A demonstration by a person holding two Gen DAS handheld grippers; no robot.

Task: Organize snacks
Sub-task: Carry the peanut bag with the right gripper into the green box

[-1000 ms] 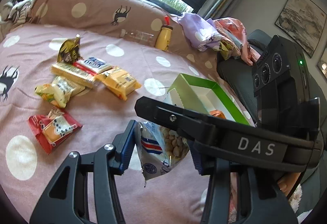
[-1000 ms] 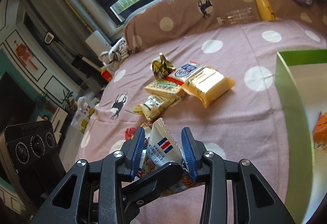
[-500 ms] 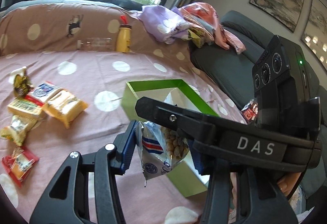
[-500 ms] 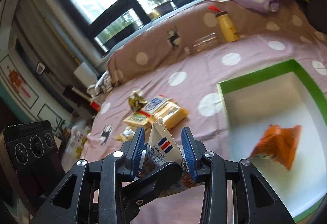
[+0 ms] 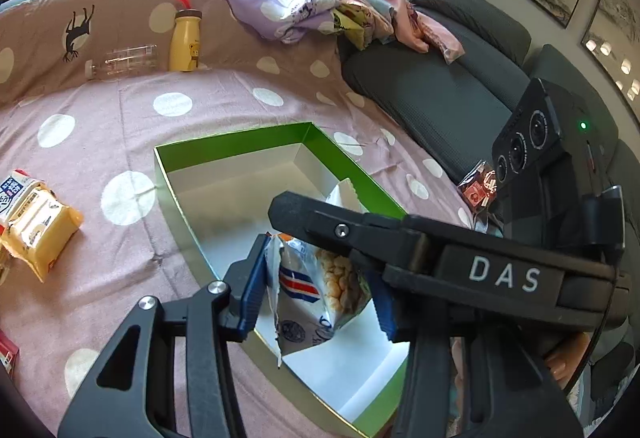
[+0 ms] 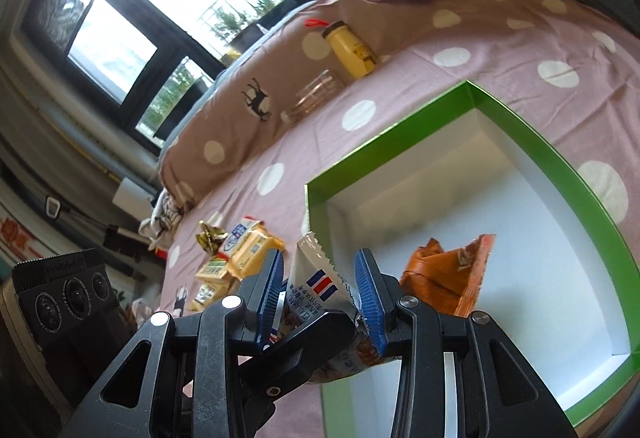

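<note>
Your two grippers, left gripper (image 5: pixel 316 290) and right gripper (image 6: pixel 318 288), both pinch one white peanut packet with a red-and-blue emblem (image 5: pixel 316 286) above the green-rimmed white cardboard box (image 6: pixel 560 174), apparently for dropping beside the orange snack bag (image 6: pixel 448 278), with loose yellow wrapped snacks (image 6: pixel 244 250) on the bed beyond.

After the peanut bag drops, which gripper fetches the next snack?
Left gripper, likely: the yellow plastic snack packet lies left of the green cardboard box, its side. Right gripper also clamps the white peanut bag.
</note>
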